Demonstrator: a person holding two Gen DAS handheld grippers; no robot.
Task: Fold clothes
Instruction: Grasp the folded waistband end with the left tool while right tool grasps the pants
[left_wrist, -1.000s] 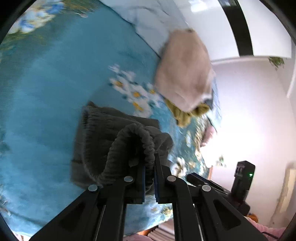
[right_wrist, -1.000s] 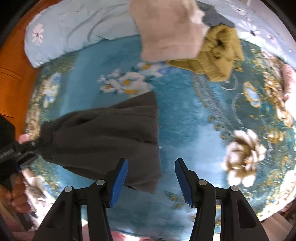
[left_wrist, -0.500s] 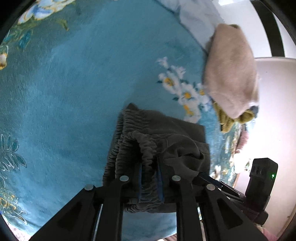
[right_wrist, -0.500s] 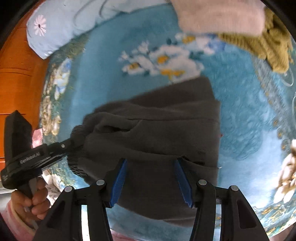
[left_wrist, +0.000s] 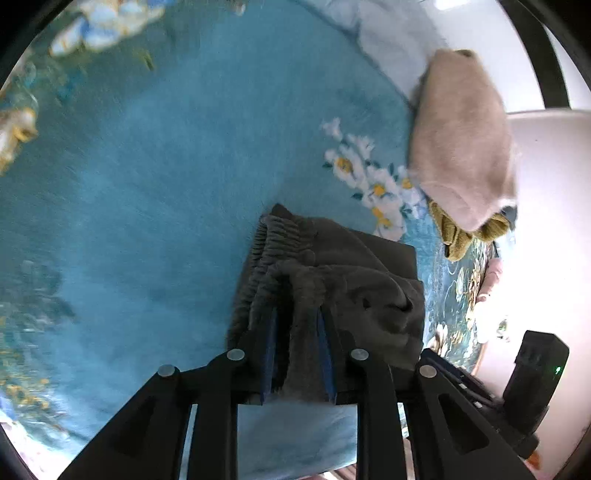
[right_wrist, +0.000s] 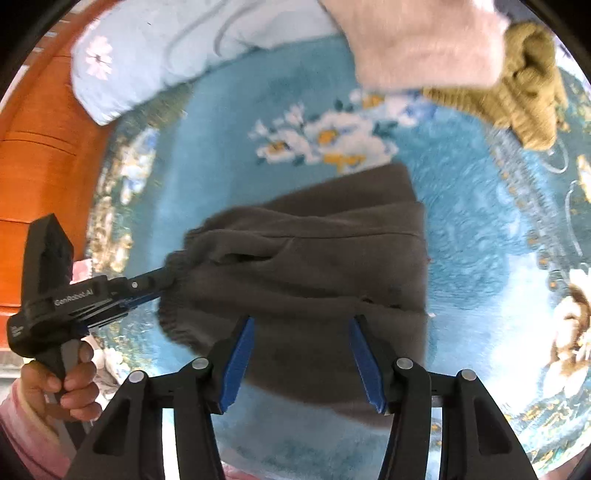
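A dark grey garment with a ribbed elastic waistband (left_wrist: 332, 280) lies folded on a blue flowered blanket (left_wrist: 166, 184). My left gripper (left_wrist: 295, 321) is shut on the waistband, with fabric bunched between its blue pads. In the right wrist view the same garment (right_wrist: 314, 266) fills the middle, and the left gripper (right_wrist: 155, 284) holds its left end. My right gripper (right_wrist: 301, 354) is open, its fingers spread just above the garment's near edge and holding nothing.
A folded beige sweater (left_wrist: 461, 136) rests on an olive knit garment (left_wrist: 458, 236) at the far side; both show in the right wrist view, the beige sweater (right_wrist: 417, 40) and the olive knit (right_wrist: 528, 81). A pale blue pillow (right_wrist: 166, 48) and orange wood (right_wrist: 33, 155) lie to the left.
My left gripper has carried the waistband across onto the garment, folding it over. My right gripper has moved in over the garment's near edge and stayed open.
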